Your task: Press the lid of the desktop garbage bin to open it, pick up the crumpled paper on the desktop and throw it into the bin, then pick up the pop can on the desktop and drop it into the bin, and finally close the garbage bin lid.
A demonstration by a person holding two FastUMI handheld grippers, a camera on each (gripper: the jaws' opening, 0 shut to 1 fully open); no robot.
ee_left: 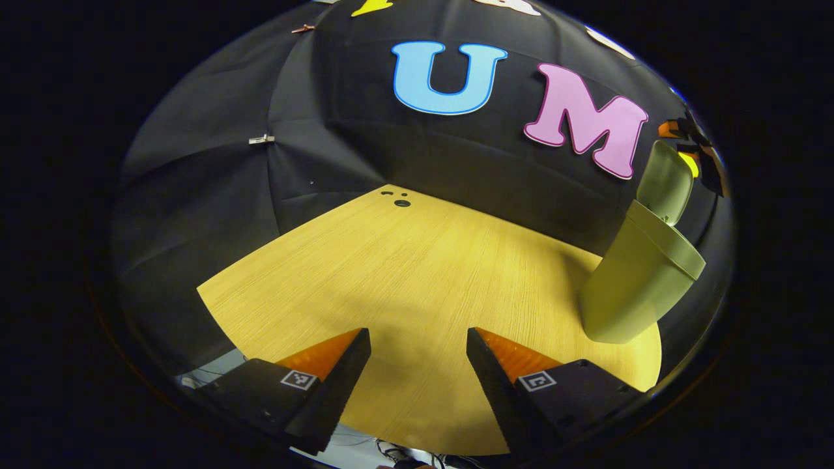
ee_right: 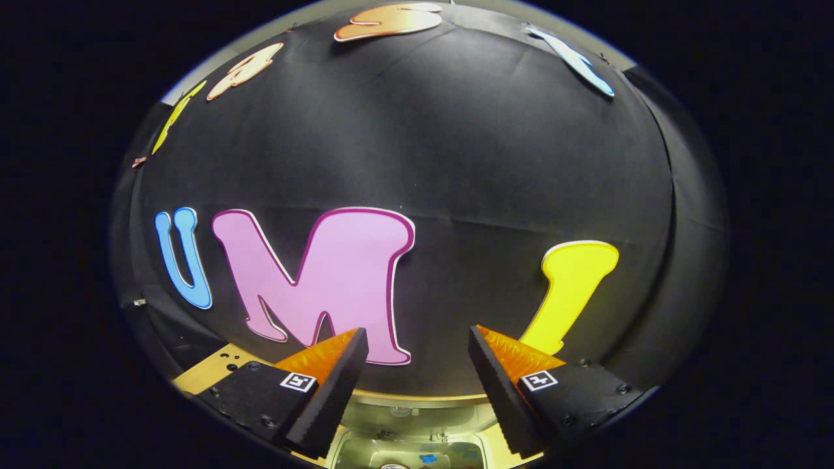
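A: Looking at the left gripper view from left to right, what is there?

B: The wooden desk (ee_left: pixel 417 260) spreads out in front of the black cloth wall. Small dark holes (ee_left: pixel 399 199) sit near the desk's far edge. The left hand-held gripper (ee_left: pixel 418 355) hangs low over the desk with its jaws spread wide and nothing between them. At the far right stands the olive-green garbage bin (ee_left: pixel 635 286), upright on the desk, with its lid (ee_left: pixel 664 182) tipped up and open behind the rim.

A: And the right gripper view?

B: A corner of the desk (ee_right: pixel 208 374) shows at lower left. The right hand-held gripper (ee_right: pixel 418 355) is parted too, gripping nothing. Directly below it is the mouth of the open garbage bin (ee_right: pixel 410 417), seen from above. Something small and blue lies inside near the bottom edge, too cut off to identify.

A: Any paper or can on the desk?

B: That cannot be told from these views.
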